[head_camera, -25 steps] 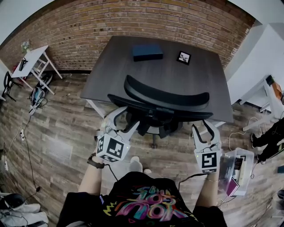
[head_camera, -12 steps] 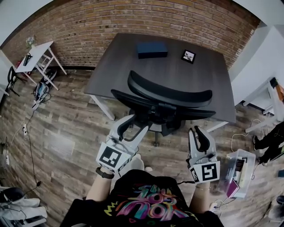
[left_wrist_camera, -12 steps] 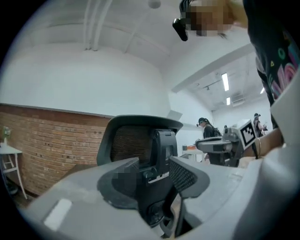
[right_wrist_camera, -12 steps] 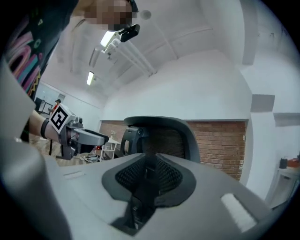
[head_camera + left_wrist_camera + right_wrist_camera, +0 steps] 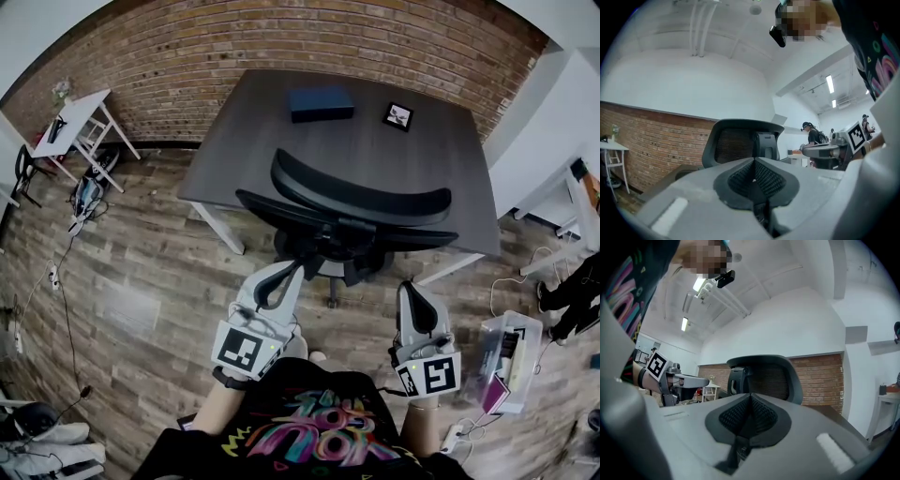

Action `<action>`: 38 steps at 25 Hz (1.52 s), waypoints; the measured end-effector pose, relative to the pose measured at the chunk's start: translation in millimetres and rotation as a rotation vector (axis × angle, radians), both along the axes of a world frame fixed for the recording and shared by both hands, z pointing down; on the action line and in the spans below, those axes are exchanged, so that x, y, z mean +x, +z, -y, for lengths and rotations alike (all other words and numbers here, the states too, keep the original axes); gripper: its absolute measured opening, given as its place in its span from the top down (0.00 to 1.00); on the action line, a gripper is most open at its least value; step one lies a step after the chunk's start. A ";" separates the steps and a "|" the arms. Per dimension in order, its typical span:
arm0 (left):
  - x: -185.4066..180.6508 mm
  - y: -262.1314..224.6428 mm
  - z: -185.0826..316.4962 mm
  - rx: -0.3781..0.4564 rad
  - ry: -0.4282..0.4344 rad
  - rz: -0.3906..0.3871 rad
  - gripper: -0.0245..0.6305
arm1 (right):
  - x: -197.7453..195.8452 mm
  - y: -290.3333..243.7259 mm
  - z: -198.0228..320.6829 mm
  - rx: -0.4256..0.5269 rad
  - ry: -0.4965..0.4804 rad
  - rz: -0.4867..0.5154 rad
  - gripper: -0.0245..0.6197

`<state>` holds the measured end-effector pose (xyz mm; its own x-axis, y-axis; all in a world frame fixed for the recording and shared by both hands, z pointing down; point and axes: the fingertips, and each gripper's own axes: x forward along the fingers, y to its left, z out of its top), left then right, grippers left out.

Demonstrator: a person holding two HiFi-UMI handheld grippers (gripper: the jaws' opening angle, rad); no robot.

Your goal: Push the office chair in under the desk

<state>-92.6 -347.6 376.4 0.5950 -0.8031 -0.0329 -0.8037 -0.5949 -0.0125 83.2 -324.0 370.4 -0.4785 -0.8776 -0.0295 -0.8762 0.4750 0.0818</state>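
The black office chair (image 5: 361, 214) stands with its seat under the dark desk (image 5: 234, 150), its curved backrest over the near edge. My left gripper (image 5: 289, 272) hangs just short of the chair's left side, apart from it. Its jaws have just been closing and are shut with nothing between them. My right gripper (image 5: 411, 289) hangs near the chair's right side, clear of it, and has likewise just closed on nothing. In the left gripper view the shut pads (image 5: 764, 180) point level at the mesh backrest (image 5: 736, 145). The right gripper view shows the same backrest (image 5: 771, 378) past its shut pads (image 5: 759, 416).
A blue box (image 5: 322, 102) and a small framed card (image 5: 398, 116) lie on the desk. A brick wall (image 5: 281, 47) is behind it. A white side table (image 5: 70, 122) stands at the left, and a clear plastic box (image 5: 506, 361) sits on the floor at the right.
Both grippers drew back from the chair toward the person and their jaws went from open to shut. The left gripper also rolled. The chair stays under the desk.
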 end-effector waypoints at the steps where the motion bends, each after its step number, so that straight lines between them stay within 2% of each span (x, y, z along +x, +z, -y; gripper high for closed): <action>1: 0.5 1.9 -0.2 -0.003 0.003 0.002 0.96 | 0.4 1.0 -0.2 -0.005 0.002 0.005 0.96; 9: 1.3 18.1 -3.1 -0.069 0.031 -0.004 0.96 | -2.1 13.4 0.5 -0.059 0.010 0.050 0.96; 16: -8.8 20.6 0.3 -0.071 0.045 0.008 0.96 | -6.5 15.6 1.5 -0.063 0.028 0.026 0.96; 20: -11.2 21.6 1.9 -0.111 0.032 -0.016 0.96 | -10.3 16.3 2.3 -0.056 0.031 0.010 0.96; 24: -14.8 22.0 3.7 -0.109 0.033 -0.005 0.96 | -18.5 15.8 4.2 -0.050 0.026 -0.016 0.96; 38: -26.0 27.7 14.7 -0.116 0.031 -0.014 0.96 | -25.5 20.0 17.2 -0.062 0.034 0.007 0.96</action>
